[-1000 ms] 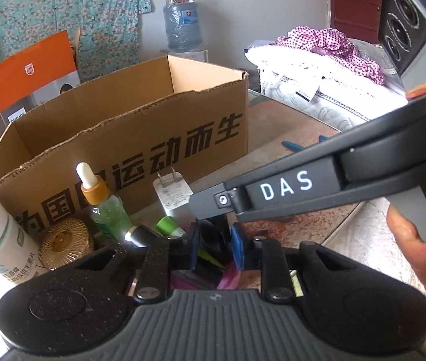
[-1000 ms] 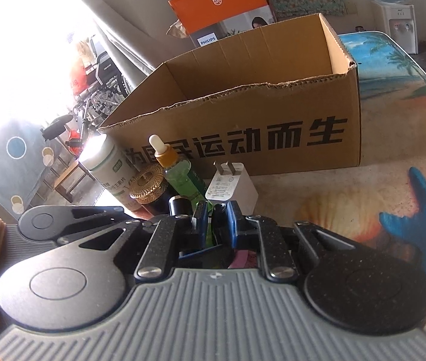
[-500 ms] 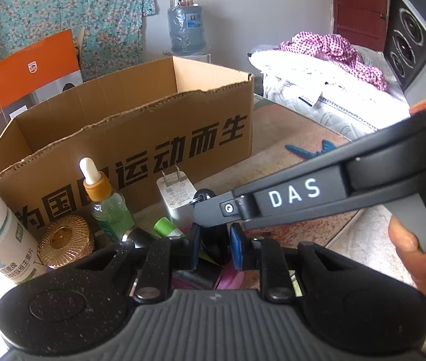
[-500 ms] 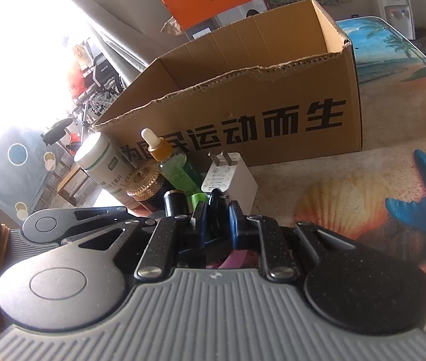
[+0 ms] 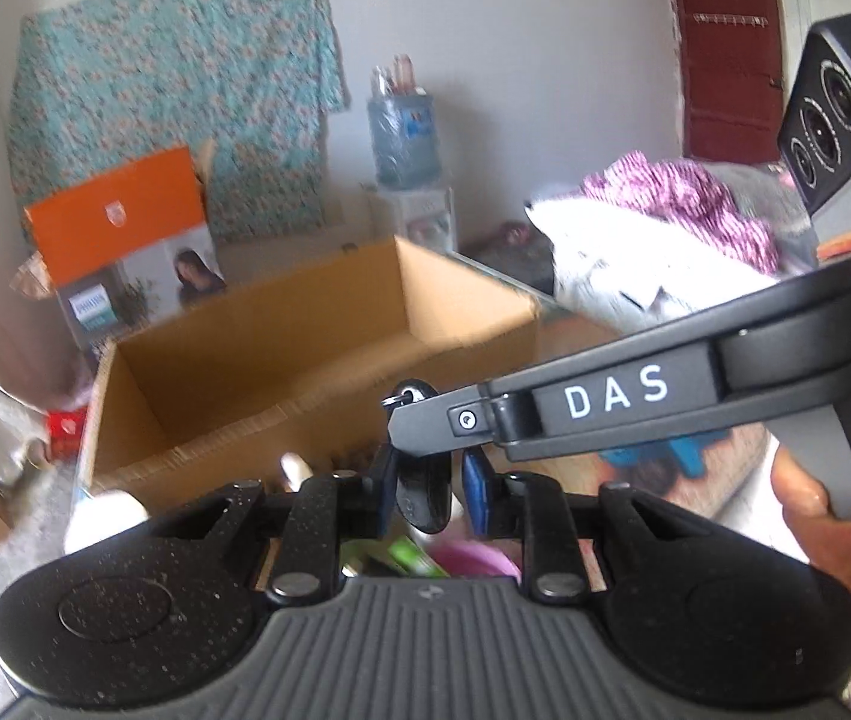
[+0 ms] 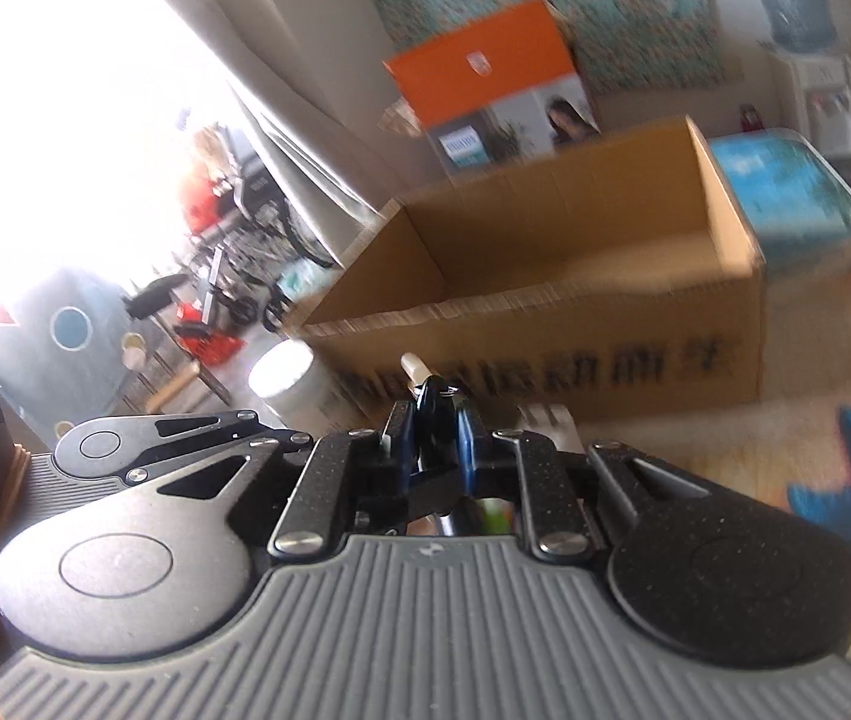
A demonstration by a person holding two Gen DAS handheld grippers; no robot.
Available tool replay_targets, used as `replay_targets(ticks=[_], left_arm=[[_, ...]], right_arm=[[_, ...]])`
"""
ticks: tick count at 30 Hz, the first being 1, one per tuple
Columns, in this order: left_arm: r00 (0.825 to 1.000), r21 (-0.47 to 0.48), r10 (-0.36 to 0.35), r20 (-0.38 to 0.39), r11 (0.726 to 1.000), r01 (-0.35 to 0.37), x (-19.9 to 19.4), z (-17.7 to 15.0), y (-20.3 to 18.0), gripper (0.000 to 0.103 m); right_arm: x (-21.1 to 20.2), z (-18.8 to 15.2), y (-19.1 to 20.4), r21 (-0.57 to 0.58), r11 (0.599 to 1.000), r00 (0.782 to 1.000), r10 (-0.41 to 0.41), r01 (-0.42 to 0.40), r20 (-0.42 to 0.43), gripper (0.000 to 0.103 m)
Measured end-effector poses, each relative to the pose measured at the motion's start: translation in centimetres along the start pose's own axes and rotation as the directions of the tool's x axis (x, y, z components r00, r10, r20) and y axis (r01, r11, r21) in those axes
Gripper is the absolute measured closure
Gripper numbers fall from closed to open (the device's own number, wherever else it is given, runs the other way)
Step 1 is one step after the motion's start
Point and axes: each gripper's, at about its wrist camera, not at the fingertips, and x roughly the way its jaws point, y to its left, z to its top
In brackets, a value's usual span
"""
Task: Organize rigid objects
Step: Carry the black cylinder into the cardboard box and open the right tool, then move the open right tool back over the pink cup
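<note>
Transfer step, I judge: both claws, right gripper (image 6: pixel 433 441) and left gripper (image 5: pixel 428 495), pinch one small black key fob (image 5: pixel 422 495) just before the open brown cardboard box (image 5: pixel 281 372); next, carry over its rim, release.

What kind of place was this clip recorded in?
Most likely a lived-in home room: a floral cloth hangs on the wall, a water dispenser stands behind the cardboard box, and folded bedding is piled nearby.
</note>
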Motion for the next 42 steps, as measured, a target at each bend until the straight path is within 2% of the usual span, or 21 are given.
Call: replay_targets(ticks=[4,7,12,16,21,25,30,34,38,42], left_arm=[[0.999,-0.035,0.039,0.020,0.999,-0.039,-0.5,2.7,2.3,0.076],[0.998,-0.078,0.062,-0.002,0.995,-0.062,0.1,4.9,4.6,0.075],[0.994,-0.170,0.059,-0.096,0.983,-0.075,3.5,8.0,9.8,0.074],[0.980,-0.223,0.050,-0.192,0.970,-0.093,8.2,9.0,13.7,0.074],[0.949,-0.267,0.042,-0.312,0.955,-0.130,13.5,8.5,17.1,0.074],[0.927,-0.283,0.077,-0.367,0.940,-0.191,16.2,7.9,19.0,0.069],[0.928,-0.301,0.087,-0.363,0.931,-0.205,16.3,7.9,19.6,0.056],[0.937,-0.297,0.096,-0.334,0.933,-0.202,15.0,8.0,18.9,0.048],[0.951,-0.299,0.103,-0.291,0.935,-0.193,13.1,8.5,18.4,0.042],[0.968,-0.320,0.094,-0.232,0.932,-0.168,10.5,9.1,17.7,0.033]], right_arm=[[0.6,3.3,1.2,-0.035,0.998,0.998,0.056,-0.055,0.018,0.089],[2.2,6.2,1.8,-0.047,0.995,0.996,0.093,-0.093,0.004,0.089],[7.8,11.3,1.9,-0.032,0.991,0.988,0.127,-0.130,-0.092,0.089],[14.0,14.5,0.3,0.039,0.991,0.971,0.136,-0.131,-0.196,0.089],[21.6,15.5,-2.5,0.158,0.983,0.939,0.140,-0.094,-0.313,0.089],[27.2,15.3,-3.7,0.213,0.975,0.917,0.138,-0.060,-0.375,0.088],[32.1,15.2,-4.7,0.209,0.978,0.904,0.100,-0.012,-0.415,0.084],[32.4,15.7,-4.7,0.217,0.976,0.910,0.102,-0.014,-0.402,0.078],[29.2,16.4,-4.6,0.218,0.975,0.924,0.116,-0.037,-0.363,0.077],[24.2,17.3,-4.5,0.236,0.969,0.944,0.142,-0.072,-0.296,0.077]])
